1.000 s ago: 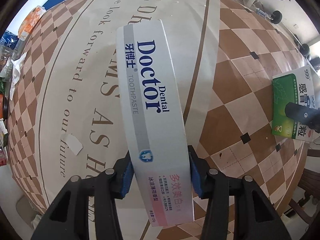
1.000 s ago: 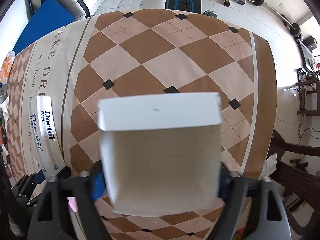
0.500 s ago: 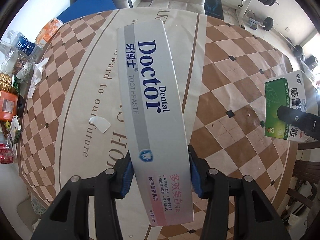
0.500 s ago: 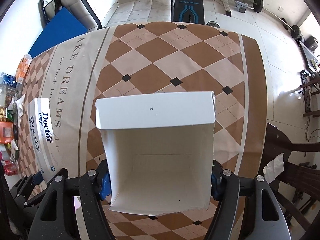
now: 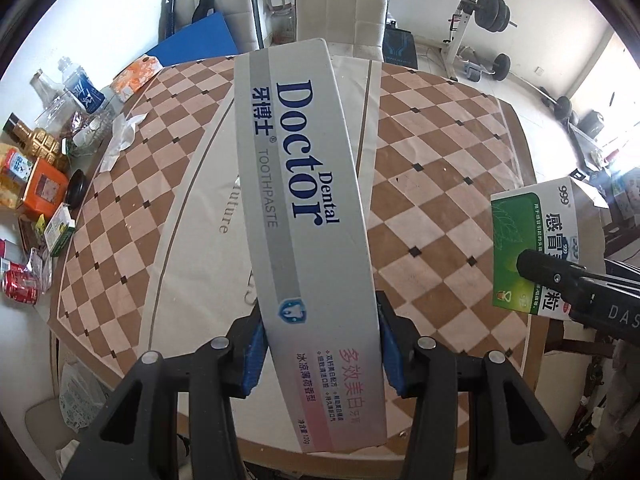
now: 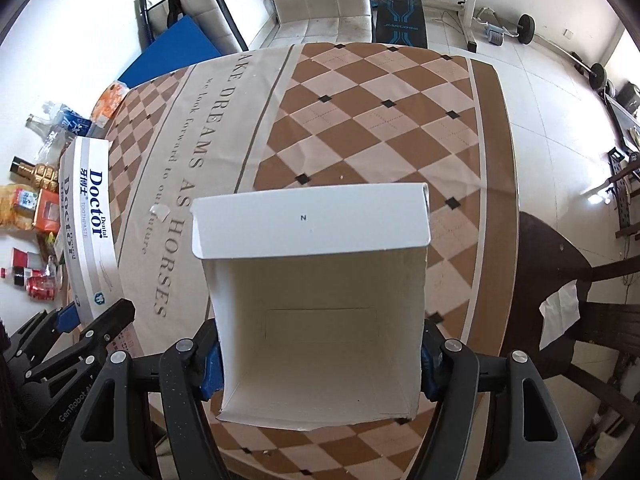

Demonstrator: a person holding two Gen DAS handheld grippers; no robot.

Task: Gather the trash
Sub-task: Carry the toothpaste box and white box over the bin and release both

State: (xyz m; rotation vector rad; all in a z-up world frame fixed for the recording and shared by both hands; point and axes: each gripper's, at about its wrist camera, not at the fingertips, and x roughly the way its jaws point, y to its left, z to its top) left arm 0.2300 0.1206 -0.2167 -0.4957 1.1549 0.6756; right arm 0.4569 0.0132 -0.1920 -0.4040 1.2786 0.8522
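A home gym corner with weights and padded chairs rings a bench (image 6: 492,128) draped in a smooth brown-and-cream diamond-check cloth printed with lettering.

The toothpaste box (image 5: 308,216) is a long, thin-walled carton with a glossy grey-and-white print, held clear of the bench. It is probably empty, so light, and stiff along its length but easy to crush across its broad faces. The left gripper (image 5: 320,354) pinches it across its narrow edges near the lower end, blue pads pressed to both sides; most of the length stands free past the pads, so a grip nearer the middle would swing less.

The medicine box (image 6: 316,308), green and white outside and plain matte white inside, is shorter and squarer, with one end open and its flap (image 6: 310,222) folded out. Open, it likely caves in readily under side pressure. The right gripper (image 6: 320,362) clamps it by its two side walls near the lower end, also clear of the bench.

A small scrap of white paper (image 6: 159,212) lies flat on the cloth. Bottles, cans and packets crowd the bench's far left edge.
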